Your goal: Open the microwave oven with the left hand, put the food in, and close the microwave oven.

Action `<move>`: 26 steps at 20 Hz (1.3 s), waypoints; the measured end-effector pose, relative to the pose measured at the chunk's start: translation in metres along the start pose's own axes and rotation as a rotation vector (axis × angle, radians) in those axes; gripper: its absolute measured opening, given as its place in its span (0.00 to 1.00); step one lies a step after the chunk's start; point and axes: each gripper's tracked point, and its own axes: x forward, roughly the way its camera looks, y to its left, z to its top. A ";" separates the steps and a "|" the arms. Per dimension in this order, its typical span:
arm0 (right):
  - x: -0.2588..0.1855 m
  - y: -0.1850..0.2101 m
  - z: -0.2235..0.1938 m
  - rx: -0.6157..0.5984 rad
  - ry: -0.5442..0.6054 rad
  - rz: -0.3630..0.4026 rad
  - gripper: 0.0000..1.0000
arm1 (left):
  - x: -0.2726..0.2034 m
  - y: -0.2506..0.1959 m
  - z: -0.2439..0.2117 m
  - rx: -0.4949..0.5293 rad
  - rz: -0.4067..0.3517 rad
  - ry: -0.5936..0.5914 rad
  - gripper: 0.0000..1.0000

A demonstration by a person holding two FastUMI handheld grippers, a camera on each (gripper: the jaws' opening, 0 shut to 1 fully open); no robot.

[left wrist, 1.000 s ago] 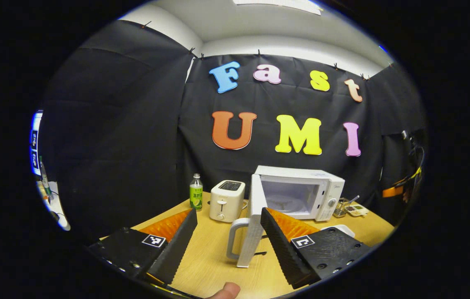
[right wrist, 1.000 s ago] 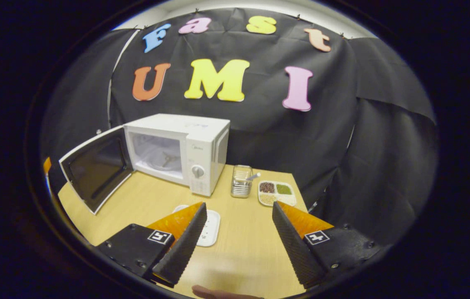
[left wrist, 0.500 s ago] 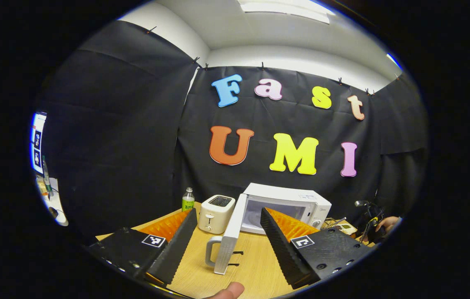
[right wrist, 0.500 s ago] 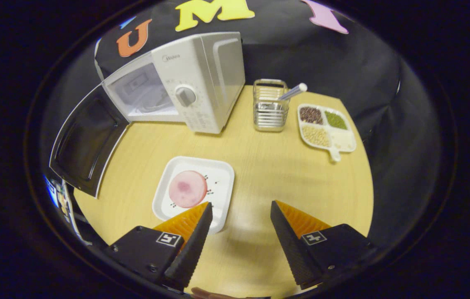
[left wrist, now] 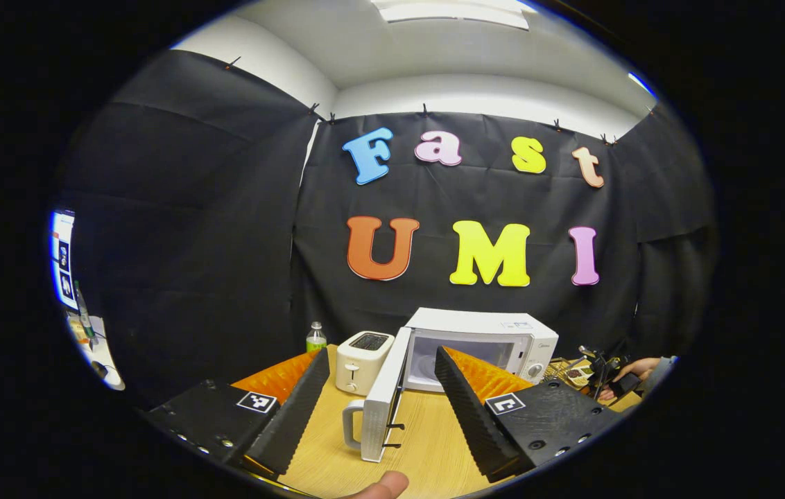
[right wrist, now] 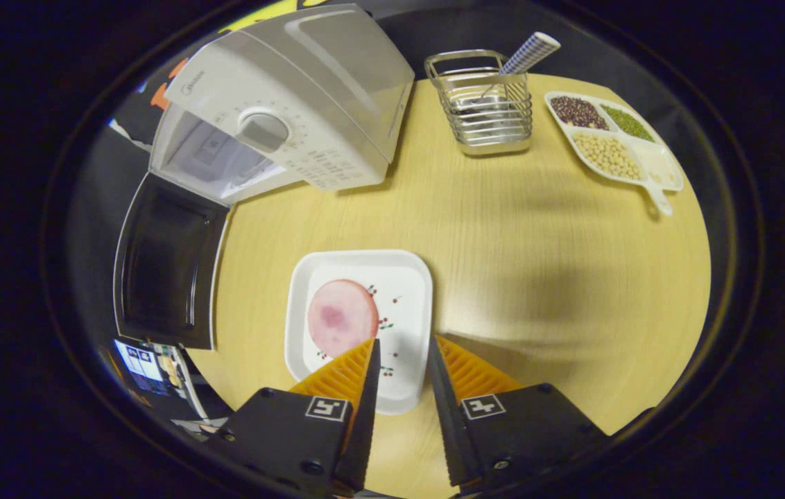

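Jaws of the right gripper are narrowed to a slim gap straddling the near rim of the plate, not visibly pinching it; the ham slice lies just left of them. Left gripper gapes empty, facing the microwave's open door.

1. A recording booth dressed as a kitchen: black cloth walls pinned up beneath a plain office ceiling.
2. A wooden table carries a microwave, toaster and utensil rack.
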 end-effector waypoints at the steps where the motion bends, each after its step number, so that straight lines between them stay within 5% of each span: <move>1: 0.003 -0.006 -0.001 0.012 0.029 -0.012 0.37 | 0.000 -0.002 0.000 0.001 -0.002 -0.001 0.93; 2: 0.000 -0.006 0.000 0.013 0.051 -0.004 0.35 | 0.000 -0.002 0.000 0.003 -0.005 -0.004 0.93; 3: 0.004 -0.009 -0.001 0.001 0.083 -0.014 0.20 | 0.000 -0.001 0.000 0.006 -0.006 -0.009 0.93; 4: 0.004 -0.013 0.001 -0.039 0.102 -0.032 0.29 | 0.000 -0.002 -0.001 0.007 -0.007 -0.012 0.93; 6: 0.005 -0.015 0.003 -0.066 0.142 -0.038 0.11 | -0.001 -0.003 -0.003 0.008 -0.008 -0.011 0.93; 8: 0.009 -0.015 0.003 -0.068 0.186 -0.029 0.05 | 0.000 -0.004 -0.005 0.013 -0.002 -0.009 0.93; 18: 0.009 -0.011 -0.008 0.072 0.177 0.229 0.04 | -0.006 -0.015 -0.007 0.013 -0.023 0.010 0.93; 26: 0.010 -0.005 -0.008 0.189 0.072 0.344 0.03 | -0.017 -0.027 -0.006 0.053 -0.078 -0.010 0.93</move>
